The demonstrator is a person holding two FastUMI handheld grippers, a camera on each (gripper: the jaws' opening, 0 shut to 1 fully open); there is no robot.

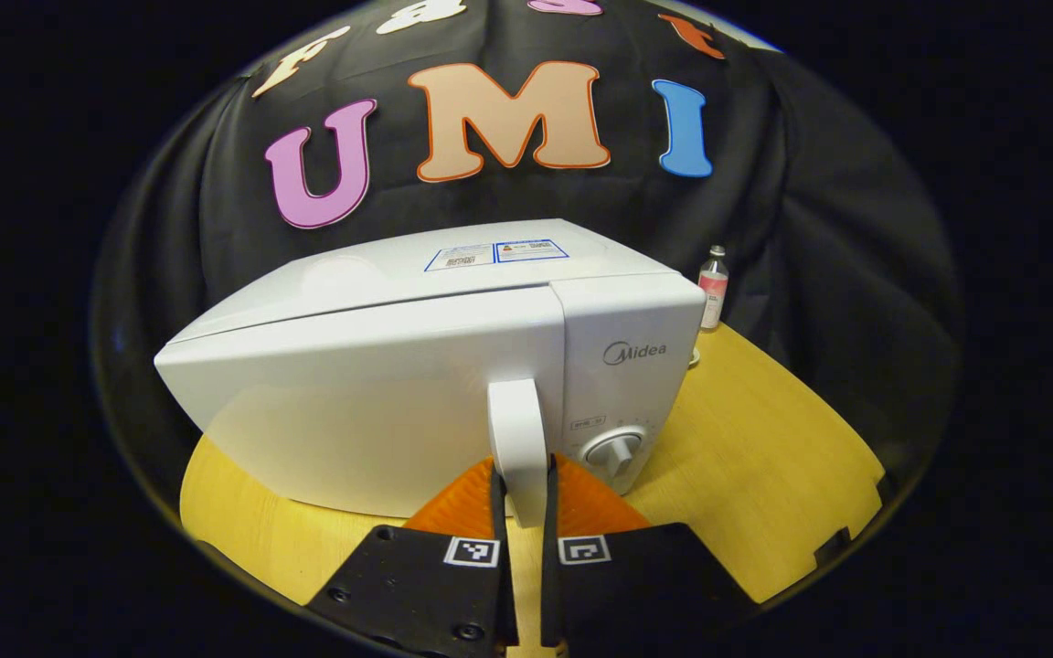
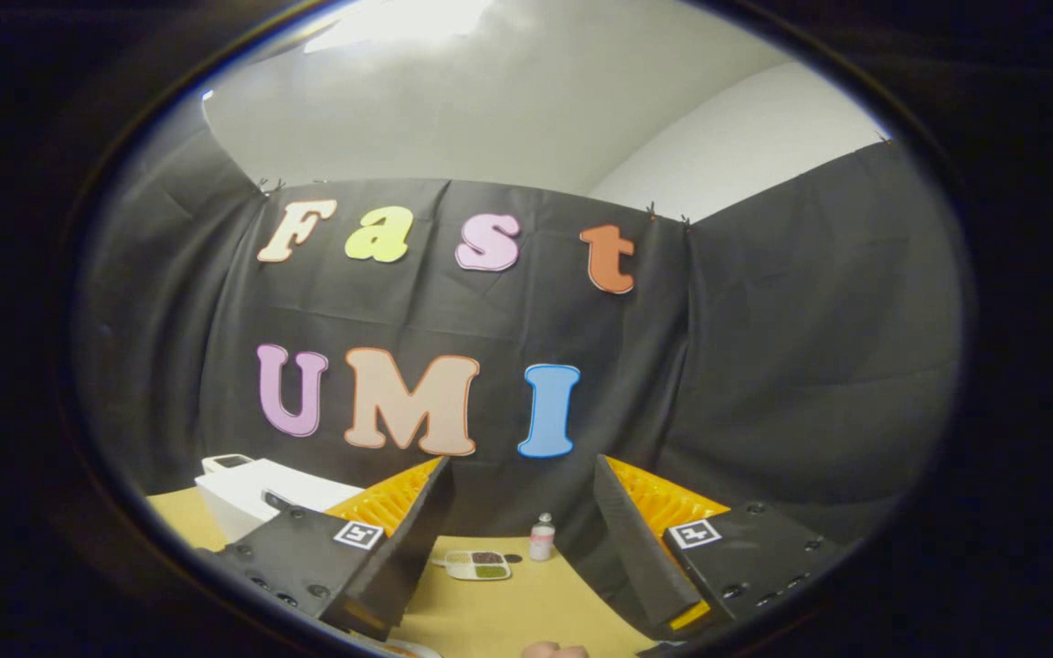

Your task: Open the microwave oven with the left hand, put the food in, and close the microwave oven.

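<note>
Microwave: a white boxy microwave oven [image 1: 417, 366] stands on the yellow wooden worktop [image 1: 764, 457] in the left gripper view, its door shut flush with the front; a white upright bar handle [image 1: 517, 439] sits at the door's right edge, beside the control panel with a round white dial [image 1: 616, 450]; in the right gripper view the same oven [image 2: 257, 498] shows at the far left of the worktop [image 2: 508, 612]
Left gripper: the left gripper [image 1: 520, 512] is low in front of the oven; its two fingers [image 1: 467, 498] stand one on each side of the handle, close against it and seemingly pinching it, though whether both truly press on it cannot be told
Right gripper: the right gripper [image 2: 517, 539] is held up and away from the oven, pointing toward the black cloth back wall [image 2: 764, 366]; its fingers [image 2: 398, 530] are spread wide with nothing between them
Food: a small white compartmented tray of food [image 2: 479, 565] lies flat on the worktop, seen between the spread fingers in the right gripper view, well apart from the oven; dark and green portions show in its compartments
Bottle: a small clear bottle with a pink label [image 1: 714, 288] stands upright at the back of the worktop, right of the oven; in the right gripper view [image 2: 542, 537] it stands just beside the tray, on its right
</note>
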